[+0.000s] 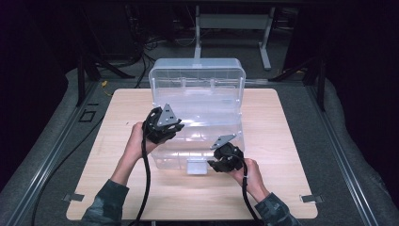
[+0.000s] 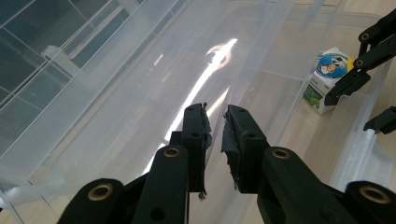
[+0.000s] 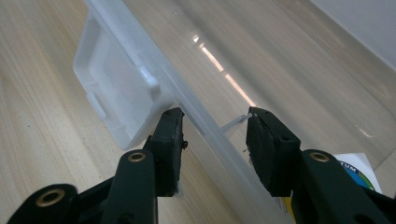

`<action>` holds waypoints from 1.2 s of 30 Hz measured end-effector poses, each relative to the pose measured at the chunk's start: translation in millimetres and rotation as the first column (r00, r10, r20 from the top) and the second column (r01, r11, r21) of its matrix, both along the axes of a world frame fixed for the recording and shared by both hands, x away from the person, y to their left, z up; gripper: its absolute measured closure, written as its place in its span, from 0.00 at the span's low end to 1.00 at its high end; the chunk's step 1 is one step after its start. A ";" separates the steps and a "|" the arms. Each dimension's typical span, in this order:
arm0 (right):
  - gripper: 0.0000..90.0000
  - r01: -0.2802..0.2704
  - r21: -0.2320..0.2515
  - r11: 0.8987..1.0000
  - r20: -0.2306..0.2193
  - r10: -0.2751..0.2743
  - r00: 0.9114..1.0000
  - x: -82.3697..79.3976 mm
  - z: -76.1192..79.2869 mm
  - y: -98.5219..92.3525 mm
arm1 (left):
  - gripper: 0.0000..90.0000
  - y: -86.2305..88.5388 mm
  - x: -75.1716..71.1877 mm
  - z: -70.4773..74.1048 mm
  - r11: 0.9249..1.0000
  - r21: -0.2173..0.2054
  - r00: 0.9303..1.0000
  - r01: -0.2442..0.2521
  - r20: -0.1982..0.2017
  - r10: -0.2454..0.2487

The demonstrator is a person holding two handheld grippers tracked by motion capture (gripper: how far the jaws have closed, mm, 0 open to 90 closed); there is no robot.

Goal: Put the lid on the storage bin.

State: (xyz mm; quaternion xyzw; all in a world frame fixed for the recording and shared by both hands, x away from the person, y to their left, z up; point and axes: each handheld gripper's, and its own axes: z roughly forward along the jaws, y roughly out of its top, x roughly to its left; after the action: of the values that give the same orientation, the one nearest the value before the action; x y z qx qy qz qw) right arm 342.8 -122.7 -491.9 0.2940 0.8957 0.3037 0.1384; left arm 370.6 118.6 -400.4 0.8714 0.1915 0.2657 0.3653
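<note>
Here, the clear plastic storage box (image 1: 197, 117) stands on the middle of the wooden table (image 1: 282, 141), its lid (image 1: 197, 75) raised upright along the far side. A flat latch tab (image 1: 196, 166) hangs from the middle of the box's near wall. Inside the box, at its near right corner, a small carton (image 2: 327, 79) with a round blue picture and a green base stands on the floor of the box; in the right gripper view its corner shows through the wall, just beside the inner jaw.

The right gripper (image 1: 221, 162) sits at the near rim of the box, just right of the latch tab. In the right gripper view (image 3: 215, 126) its jaws straddle the near wall, one outside by the tab and one inside, with a gap on each side of the rim, so they are parted and not pressing on it.

The left gripper (image 1: 162, 125) is over the left part of the box. In the left gripper view (image 2: 215, 122) its jaws point down into the box with only a narrow slit between them and nothing held
</note>
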 end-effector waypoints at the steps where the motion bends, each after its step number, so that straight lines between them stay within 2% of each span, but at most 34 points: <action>1: 0.63 0.003 -0.018 1.000 -0.005 -0.003 1.000 -0.4 1.4 -0.3 | 0.86 0.1 -0.4 0.1 1.000 0.000 1.000 -0.001 0.001 0.001; 2: 0.63 0.001 -0.003 1.000 -0.001 -0.001 1.000 0.0 0.3 -0.1 | 0.86 0.3 -1.1 0.3 1.000 -0.003 1.000 -0.004 0.003 0.004; 9: 0.63 0.001 -0.004 1.000 0.001 -0.001 1.000 0.0 0.3 0.2 | 0.86 3.7 -5.7 -2.2 0.998 -0.055 0.999 -0.029 0.023 0.031; 17: 0.63 0.001 -0.021 1.000 0.004 -0.001 1.000 0.2 0.9 0.2 | 0.86 3.4 -10.7 -4.7 0.998 -0.047 0.999 -0.029 0.022 0.030; 19: 0.63 0.000 -0.030 1.000 -0.014 -0.001 1.000 -0.1 2.2 0.2 | 0.86 1.4 -13.2 -4.9 0.999 -0.026 0.999 -0.034 0.025 0.035; 21: 0.63 0.006 -0.020 1.000 -0.004 -0.006 1.000 -0.1 1.2 0.6 | 0.86 0.3 -15.3 -4.9 0.999 -0.012 0.999 -0.042 0.034 0.042; 25: 0.63 0.002 -0.012 1.000 -0.007 -0.002 1.000 0.4 1.1 0.1 | 0.85 1.5 -15.8 -6.6 0.998 -0.035 0.998 -0.046 0.047 0.048; 28: 0.61 0.007 -0.016 1.000 -0.007 -0.007 1.000 0.0 2.1 -0.6 | 0.85 1.8 -16.3 -7.2 0.998 -0.037 0.998 -0.045 0.049 0.047; 31: 0.59 0.003 -0.015 1.000 -0.013 -0.004 1.000 -3.8 8.5 -1.2 | 0.85 2.0 -16.4 -7.1 0.998 -0.037 0.998 -0.045 0.047 0.046; 32: 0.56 0.001 -0.017 1.000 -0.003 -0.001 1.000 -5.7 11.9 -1.2 | 0.85 1.9 -16.4 -7.1 0.998 -0.037 0.998 -0.045 0.047 0.047; 34: 0.58 0.000 -0.020 1.000 0.012 0.000 1.000 -9.3 19.1 -1.4 | 0.85 1.6 -16.6 -7.3 0.998 -0.037 0.998 -0.045 0.048 0.047; 36: 0.58 -0.010 0.011 1.000 0.008 0.010 1.000 -11.8 26.4 -3.3 | 0.85 1.7 -16.6 -7.3 0.998 -0.037 0.998 -0.045 0.047 0.047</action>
State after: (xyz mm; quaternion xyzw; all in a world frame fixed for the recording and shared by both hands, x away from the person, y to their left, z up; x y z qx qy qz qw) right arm 331.0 -126.0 -465.6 0.2890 0.8948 0.3107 0.1389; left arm 354.0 120.3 -407.7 0.8533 0.2076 0.2914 0.3792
